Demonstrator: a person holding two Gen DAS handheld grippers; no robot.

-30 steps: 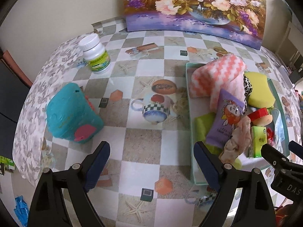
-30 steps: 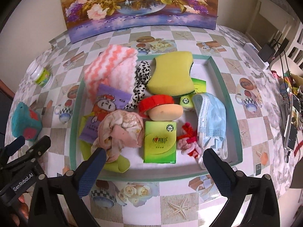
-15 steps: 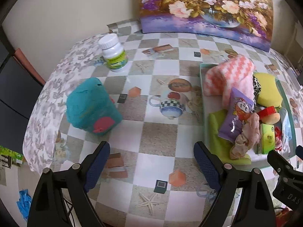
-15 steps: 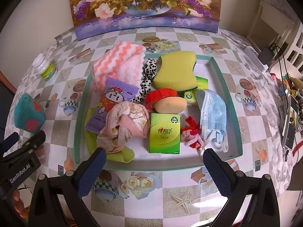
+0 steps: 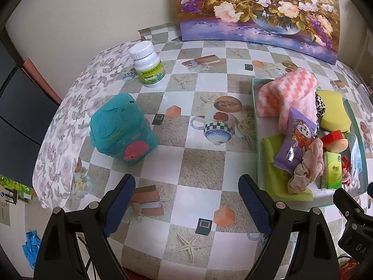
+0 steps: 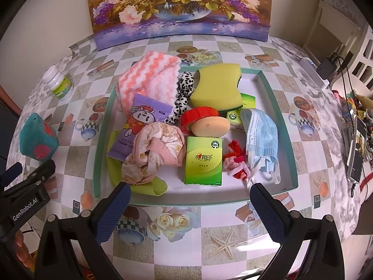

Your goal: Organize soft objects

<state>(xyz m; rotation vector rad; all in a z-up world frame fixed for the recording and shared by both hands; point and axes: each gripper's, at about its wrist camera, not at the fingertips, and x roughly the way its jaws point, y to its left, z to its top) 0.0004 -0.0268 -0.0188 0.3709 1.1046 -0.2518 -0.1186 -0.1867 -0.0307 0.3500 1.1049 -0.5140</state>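
soft items sit piled in the teal tray on the checkered tablecloth. pink-white zigzag cloth lies at the tray's far left, long axis running diagonally toward the far right corner. yellow sponge is tilted, propped on a green pack, waisted outline, dark scrub layer on its far edge. green tissue pack lies flat, long axis toward the camera, printed "100%" plus chinese characters. purple wipes pouch leans diagonally, cartoon face, partly readable "wipes". blue face mask is crumpled at right, straps trailing. teal plush sits outside the tray, well to its left, near a white pill bottle. left gripper jaws wide apart, nothing between. right gripper likewise spread and empty, over the tray's near edge. "genrobot.ai" is readable on the left gripper's body.
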